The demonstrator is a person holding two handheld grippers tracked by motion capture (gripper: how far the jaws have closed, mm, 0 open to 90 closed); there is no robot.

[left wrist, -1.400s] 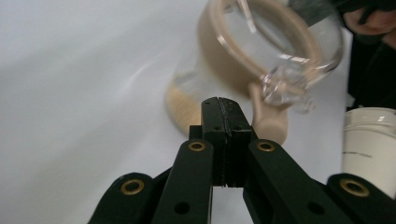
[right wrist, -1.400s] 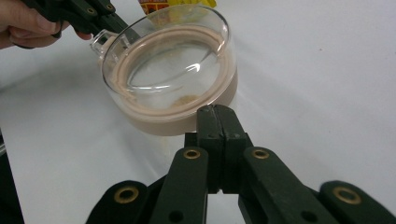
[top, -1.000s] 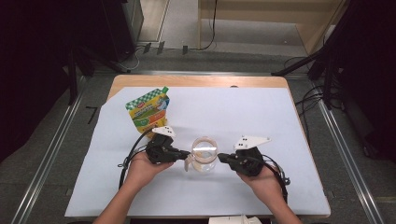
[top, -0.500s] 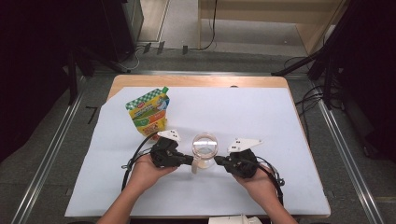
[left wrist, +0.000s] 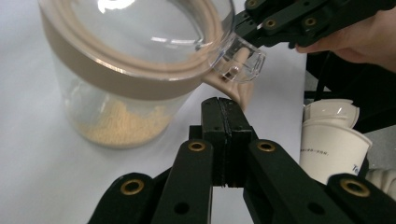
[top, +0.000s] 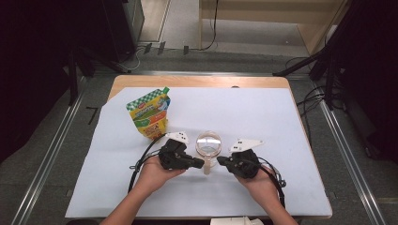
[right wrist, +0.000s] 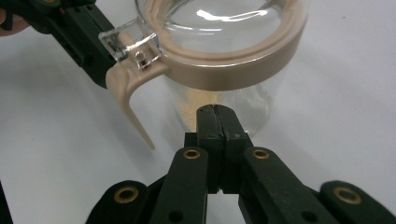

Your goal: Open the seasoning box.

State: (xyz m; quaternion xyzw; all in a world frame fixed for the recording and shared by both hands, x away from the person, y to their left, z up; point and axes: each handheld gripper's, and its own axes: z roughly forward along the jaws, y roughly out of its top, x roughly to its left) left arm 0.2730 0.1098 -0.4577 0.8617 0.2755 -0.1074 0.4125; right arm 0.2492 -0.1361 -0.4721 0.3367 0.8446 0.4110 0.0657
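A clear glass jar [top: 209,144] with a beige rim, a clear lid and a beige handle stands upright near the middle of the white mat. Pale yellow grains lie at the bottom of the jar [left wrist: 126,93]. My left gripper [top: 201,164] is shut and empty, its tips just left of the handle. My right gripper [top: 219,161] is shut and empty too, pointing at the jar from the right. In the left gripper view my left gripper [left wrist: 223,109] ends just short of the handle. In the right gripper view my right gripper [right wrist: 215,116] sits close before the jar [right wrist: 224,56].
A green and yellow spouted pouch [top: 149,112] lies at the mat's back left. The white mat [top: 263,117] covers a wooden table. White paper cups [left wrist: 331,140] stand at the table's near edge.
Both hands have drawn back a little toward the near edge, and the left gripper has slid right toward the jar's handle. The jar has not moved.
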